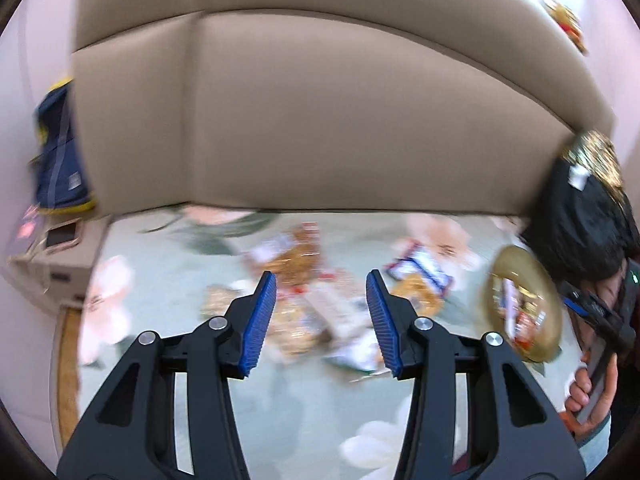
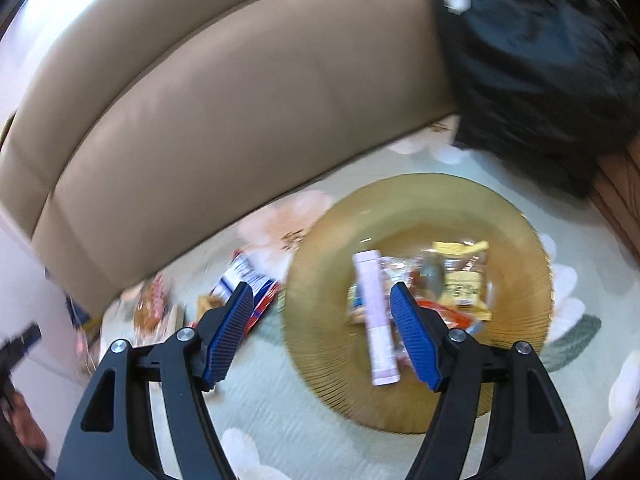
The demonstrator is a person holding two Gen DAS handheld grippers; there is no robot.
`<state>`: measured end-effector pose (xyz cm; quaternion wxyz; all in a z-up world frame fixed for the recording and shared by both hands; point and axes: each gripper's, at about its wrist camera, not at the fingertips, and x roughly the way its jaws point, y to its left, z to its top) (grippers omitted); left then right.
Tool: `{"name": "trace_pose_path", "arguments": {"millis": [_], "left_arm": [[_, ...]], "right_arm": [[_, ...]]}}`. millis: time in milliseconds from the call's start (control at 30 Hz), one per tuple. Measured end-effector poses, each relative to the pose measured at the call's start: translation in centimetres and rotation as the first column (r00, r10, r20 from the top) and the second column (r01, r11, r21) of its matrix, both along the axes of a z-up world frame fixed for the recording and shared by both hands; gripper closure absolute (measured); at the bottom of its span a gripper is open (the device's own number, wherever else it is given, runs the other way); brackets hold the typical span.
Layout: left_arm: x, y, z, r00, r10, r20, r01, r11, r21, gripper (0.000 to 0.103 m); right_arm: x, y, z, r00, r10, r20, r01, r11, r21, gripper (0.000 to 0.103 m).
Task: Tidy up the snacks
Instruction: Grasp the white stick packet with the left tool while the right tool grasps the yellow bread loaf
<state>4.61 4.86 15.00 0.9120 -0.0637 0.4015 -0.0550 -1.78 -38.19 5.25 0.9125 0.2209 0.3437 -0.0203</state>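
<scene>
Left wrist: left gripper (image 1: 322,320) spread apart, nothing in it, above a loose snack pile (image 1: 316,312) on the floral cover (image 1: 280,420), gold plate (image 1: 520,308) off to the right w/ some packets. Right wrist: right gripper (image 2: 322,334) also apart & empty, over the plate (image 2: 416,200); pink stick pack (image 2: 376,316) + several wrappers already in. Looks partly done, approx half still loose

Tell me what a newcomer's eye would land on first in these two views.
The gold ribbed plate on the floral bedspread stands out, already holding a long pink packet and yellow wrappers, with the right tool open above it. To its left, blurred loose snack packets lie scattered in front of the open left tool. A tan padded headboard fills the background.
</scene>
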Motion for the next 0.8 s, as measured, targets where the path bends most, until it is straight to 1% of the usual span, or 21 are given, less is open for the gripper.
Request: {"name": "trace_pose_path", "arguments": {"millis": [33, 67, 133, 167, 233, 300, 333, 367, 400, 467, 533, 567, 600, 633, 667, 733, 800], "left_arm": [[0.1, 1.3, -0.2, 0.999, 0.031, -0.015, -0.031, 1.000, -0.002, 0.057], [0.4, 2.9, -0.7, 0.996, 0.069, -0.052, -0.069, 0.998, 0.002, 0.057], [1.2, 4.5, -2.0, 0.987, 0.112, -0.115, -0.109, 0.993, 0.035, 0.057], [1.8, 5.3, -3.1, 0.980, 0.137, -0.144, -0.131, 0.990, 0.055, 0.057], [2.6, 6.3, -4.8, 0.971, 0.160, -0.177, -0.152, 0.987, 0.057, 0.057], [3.7, 6.8, -6.8, 0.961, 0.172, -0.217, -0.167, 0.985, 0.042, 0.057], [4.3, 6.9, -7.9, 0.956, 0.172, -0.237, -0.169, 0.985, 0.033, 0.057], [4.7, 7.0, -8.7, 0.953, 0.172, -0.249, -0.168, 0.985, 0.036, 0.057], [5.2, 6.8, -9.8, 0.948, 0.176, -0.264, -0.167, 0.984, 0.058, 0.058], [5.7, 6.5, -11.6, 0.943, 0.170, -0.285, -0.154, 0.985, 0.077, 0.063], [6.2, 6.6, -13.5, 0.938, 0.151, -0.312, -0.133, 0.988, 0.077, 0.064], [6.5, 6.6, -14.4, 0.936, 0.137, -0.324, -0.118, 0.990, 0.080, 0.065], [6.8, 6.8, -15.6, 0.932, 0.112, -0.345, -0.089, 0.993, 0.082, 0.071], [7.2, 6.9, -16.6, 0.927, 0.093, -0.363, -0.069, 0.995, 0.078, 0.077], [7.3, 7.0, -17.5, 0.922, 0.078, -0.379, -0.054, 0.996, 0.071, 0.079], [7.5, 7.5, -18.9, 0.916, 0.044, -0.398, -0.032, 0.999, 0.038, 0.080], [7.8, 7.4, -19.9, 0.912, -0.001, -0.410, 0.002, 1.000, 0.002, 0.080]], "right_arm": [[0.2, 1.3, 0.1, 0.999, 0.035, -0.004, -0.035, 0.999, -0.012, 0.032], [0.3, 2.2, 0.0, 0.998, 0.062, -0.010, -0.062, 0.998, -0.014, 0.032], [0.7, 4.4, -0.2, 0.994, 0.110, -0.028, -0.110, 0.994, -0.017, 0.032], [0.9, 5.5, -0.4, 0.990, 0.136, -0.037, -0.136, 0.991, -0.011, 0.032], [1.6, 8.0, -0.9, 0.978, 0.201, -0.057, -0.200, 0.980, 0.023, 0.032], [2.3, 10.7, -1.5, 0.962, 0.254, -0.095, -0.253, 0.967, 0.023, 0.032], [2.9, 12.5, -1.9, 0.950, 0.288, -0.122, -0.288, 0.957, 0.018, 0.032], [3.4, 14.2, -2.5, 0.934, 0.324, -0.150, -0.327, 0.945, 0.009, 0.032], [3.8, 15.5, -2.9, 0.922, 0.346, -0.174, -0.353, 0.936, -0.006, 0.032], [5.1, 18.7, -4.4, 0.893, 0.378, -0.246, -0.405, 0.911, -0.070, 0.032], [6.2, 20.4, -6.0, 0.871, 0.399, -0.286, -0.435, 0.897, -0.075, 0.034], [6.2, 20.4, -6.0, 0.871, 0.399, -0.286, -0.435, 0.897, -0.075, 0.038], [6.9, 20.9, -6.9, 0.860, 0.410, -0.305, -0.446, 0.893, -0.057, 0.049], [7.9, 21.3, -8.1, 0.848, 0.417, -0.329, -0.450, 0.892, -0.031, 0.053], [8.7, 21.3, -8.9, 0.843, 0.416, -0.342, -0.448, 0.894, -0.016, 0.053], [9.8, 21.1, -10.1, 0.845, 0.403, -0.351, -0.430, 0.903, 0.002, 0.053], [11.0, 20.6, -11.2, 0.844, 0.402, -0.356, -0.409, 0.911, 0.059, 0.051]]}}
